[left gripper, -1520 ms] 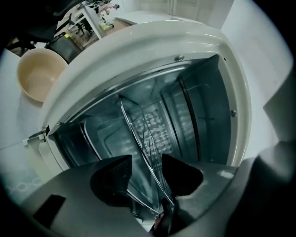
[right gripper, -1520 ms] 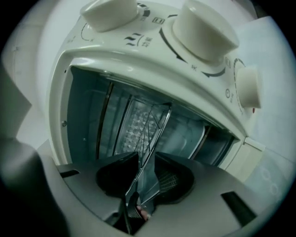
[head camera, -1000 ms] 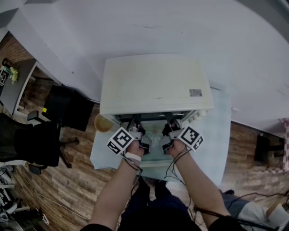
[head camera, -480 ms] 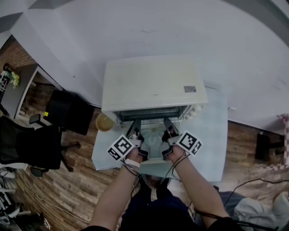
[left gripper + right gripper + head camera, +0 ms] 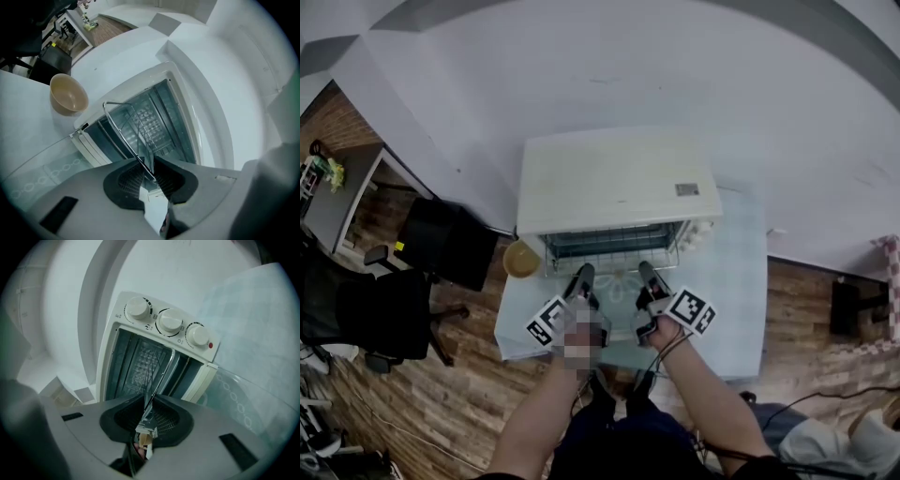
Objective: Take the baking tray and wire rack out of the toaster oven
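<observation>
Left gripper view: left claw (image 5: 146, 165) clenched on the wire rack (image 5: 124, 136), right claw (image 5: 149, 405) gripping it likewise.

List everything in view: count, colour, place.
cream metal toaster oven: one, table centre, door open
silver wire rack: one, partly out of the oven mouth
cream round oven knobs: three, oven's right end
tan round bowl: one, left of the oven
pale blue-green tablecloth: one, under the oven
black office chair: one, far left
left tongs: one, grey, shut on the rack's front edge
right tongs: one, grey, shut on the rack's front edge
forearms: two, bottom centre
</observation>
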Demonstrator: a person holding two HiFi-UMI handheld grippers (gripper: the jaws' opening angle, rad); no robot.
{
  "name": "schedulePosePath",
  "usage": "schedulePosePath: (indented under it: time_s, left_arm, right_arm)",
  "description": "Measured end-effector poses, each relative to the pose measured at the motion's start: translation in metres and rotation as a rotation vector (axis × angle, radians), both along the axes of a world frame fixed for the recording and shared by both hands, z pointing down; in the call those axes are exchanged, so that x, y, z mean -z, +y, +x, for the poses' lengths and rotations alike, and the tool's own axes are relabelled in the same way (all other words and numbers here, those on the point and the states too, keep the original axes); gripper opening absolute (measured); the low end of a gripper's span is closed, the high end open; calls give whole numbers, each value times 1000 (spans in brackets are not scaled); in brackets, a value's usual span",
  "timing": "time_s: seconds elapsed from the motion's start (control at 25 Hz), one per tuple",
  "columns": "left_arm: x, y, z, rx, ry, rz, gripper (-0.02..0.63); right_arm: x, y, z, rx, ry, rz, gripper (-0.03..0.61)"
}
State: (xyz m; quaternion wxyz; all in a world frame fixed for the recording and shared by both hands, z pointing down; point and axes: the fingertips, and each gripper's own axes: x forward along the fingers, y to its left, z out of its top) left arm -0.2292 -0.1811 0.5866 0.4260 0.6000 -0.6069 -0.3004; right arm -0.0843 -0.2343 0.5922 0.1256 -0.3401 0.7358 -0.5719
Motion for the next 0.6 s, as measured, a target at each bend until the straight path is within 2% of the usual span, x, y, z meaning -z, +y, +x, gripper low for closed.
schedulePosePath:
  time_s: [0.2,0.36,0.6]
  left_arm:
    - [1,11,5,-8,-1,-5,60]
    - [1,17,9,-15,4,-3,60]
    - [0,38,16,-29,15,-12,60]
  right_arm:
    - [3,9,3,4,-11,16,58]
    - [-1,21,9,-15,4,-40,58]
    - [4,34,14,16,14,29,61]
